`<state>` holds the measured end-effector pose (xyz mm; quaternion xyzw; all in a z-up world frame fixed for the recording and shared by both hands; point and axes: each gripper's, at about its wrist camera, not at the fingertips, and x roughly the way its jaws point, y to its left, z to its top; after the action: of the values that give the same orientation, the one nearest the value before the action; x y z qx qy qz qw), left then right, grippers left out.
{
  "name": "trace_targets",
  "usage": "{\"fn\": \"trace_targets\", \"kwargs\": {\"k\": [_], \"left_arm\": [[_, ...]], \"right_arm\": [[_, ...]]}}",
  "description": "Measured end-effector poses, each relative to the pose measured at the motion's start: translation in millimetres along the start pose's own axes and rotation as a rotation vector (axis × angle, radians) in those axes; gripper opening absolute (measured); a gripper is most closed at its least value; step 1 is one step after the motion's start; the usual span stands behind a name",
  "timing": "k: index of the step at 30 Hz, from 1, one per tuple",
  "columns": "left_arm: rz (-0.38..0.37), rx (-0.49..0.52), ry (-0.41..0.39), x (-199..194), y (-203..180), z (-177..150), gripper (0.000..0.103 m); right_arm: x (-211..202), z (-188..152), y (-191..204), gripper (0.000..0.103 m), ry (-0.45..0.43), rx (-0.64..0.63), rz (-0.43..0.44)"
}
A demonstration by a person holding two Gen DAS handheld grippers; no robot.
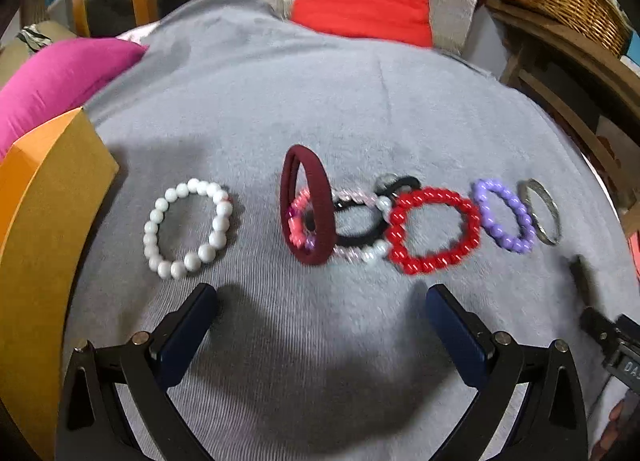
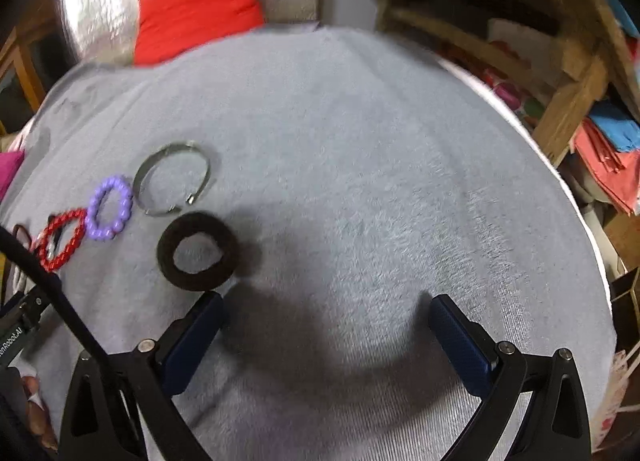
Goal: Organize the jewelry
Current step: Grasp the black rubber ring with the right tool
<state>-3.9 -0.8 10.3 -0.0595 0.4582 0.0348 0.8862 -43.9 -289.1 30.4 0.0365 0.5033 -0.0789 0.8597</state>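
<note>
Grey fleece cloth (image 1: 248, 101) covers the worktop, presumably so that round pieces neither roll nor scratch. Left wrist view: the left tongs (image 1: 322, 301) stand wide apart and empty, short of a row of jewelry: white bead bracelet (image 1: 188, 225) lying apart near an orange box (image 1: 44, 197), maroon hair band (image 1: 306, 205) standing on edge over a tangle of pink and black pieces, then red bead bracelet (image 1: 434, 230), purple bead bracelet (image 1: 503, 215) and silver bangle (image 1: 542, 211), each touching the next. Right wrist view: the right tongs (image 2: 326, 311) are likewise spread and hold nothing; a dark hair band (image 2: 198, 252) lies just beyond the left pad. Lettering on the other tool reads partly "nRobot.AI".
</note>
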Motion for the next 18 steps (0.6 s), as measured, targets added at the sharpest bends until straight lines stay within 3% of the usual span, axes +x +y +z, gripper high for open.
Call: {"fn": "trace_targets", "kwargs": {"k": [2, 5, 8, 12, 18], "left_arm": [[0.053, -0.003, -0.061, -23.1, -1.4, -1.8, 0.101], [0.152, 0.049, -0.188, -71.7, -5.2, -0.8, 0.101], [0.187, 0.053, -0.307, -120.0, 1.7, -9.0, 0.101], [0.225, 0.036, -0.363, -157.6, 18.1, -20.7, 0.101], [0.262, 0.029, -0.387, -184.6, 35.3, -41.0, 0.101]], "right_arm": [[-4.4, 3.8, 0.4, 0.103, 0.033, -0.022, 0.043], [-31.9, 2.0, -0.6, 0.103, -0.030, -0.015, 0.082], [-74.3, -4.5, 0.6, 0.103, -0.136, -0.037, 0.132], [-124.5, -11.6, 12.9, 0.103, -0.262, -0.053, 0.183], [-153.8, -36.4, 40.5, 0.103, -0.300, -0.031, 0.256]]}}
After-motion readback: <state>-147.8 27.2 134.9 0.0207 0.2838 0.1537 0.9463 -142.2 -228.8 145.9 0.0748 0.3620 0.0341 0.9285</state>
